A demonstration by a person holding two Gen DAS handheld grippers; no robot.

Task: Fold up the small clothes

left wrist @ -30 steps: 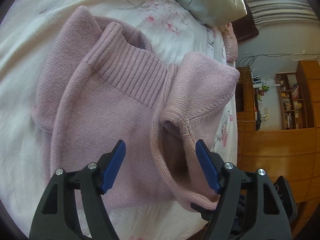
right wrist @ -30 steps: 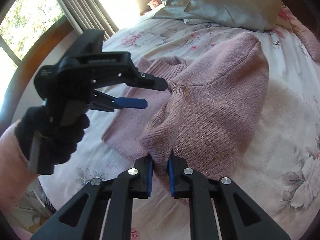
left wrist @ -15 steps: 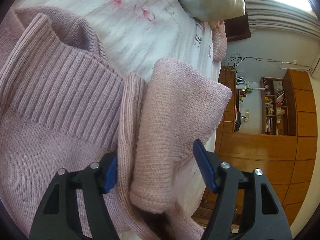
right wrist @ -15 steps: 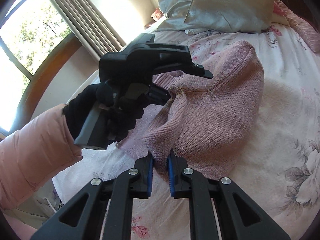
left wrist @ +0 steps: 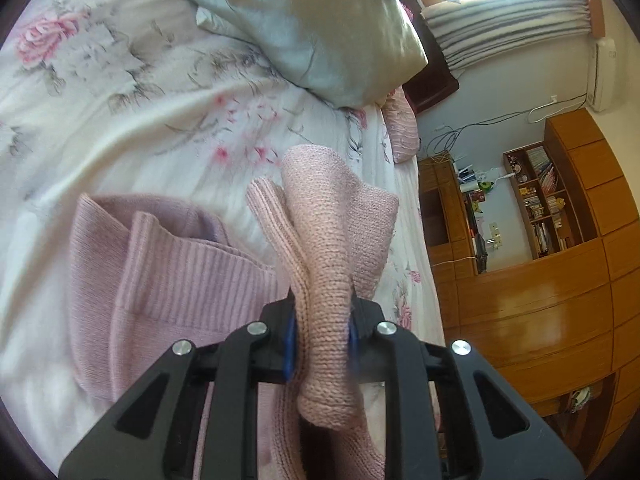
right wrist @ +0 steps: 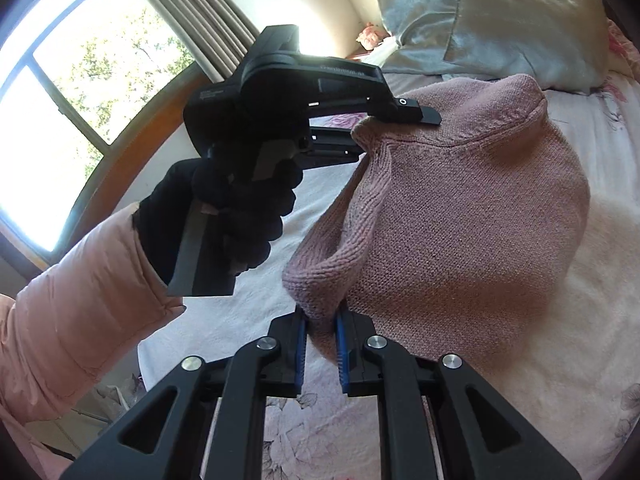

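Observation:
A small pink knitted sweater (left wrist: 180, 280) lies on the floral bedsheet (left wrist: 120, 92), its ribbed collar at the left of the left wrist view. My left gripper (left wrist: 322, 326) is shut on a bunched fold of the sweater, lifted off the bed. In the right wrist view the sweater (right wrist: 460, 216) hangs raised like a tent. My right gripper (right wrist: 322, 334) is shut on its lower edge. The left gripper (right wrist: 384, 128) shows there too, held by a black-gloved hand (right wrist: 236, 208), pinching the sweater's upper corner.
Silky grey pillows (left wrist: 320, 28) lie at the head of the bed. Wooden cabinets and a bookshelf (left wrist: 540, 208) stand beyond the bed's right edge. A curtained window (right wrist: 80, 80) is on the left side. A pink padded sleeve (right wrist: 68, 320) fills the lower left.
My left gripper went from open over the fold to shut on it and lifted it. Both grippers raised the sweater off the bed; the right one stayed shut on its edge.

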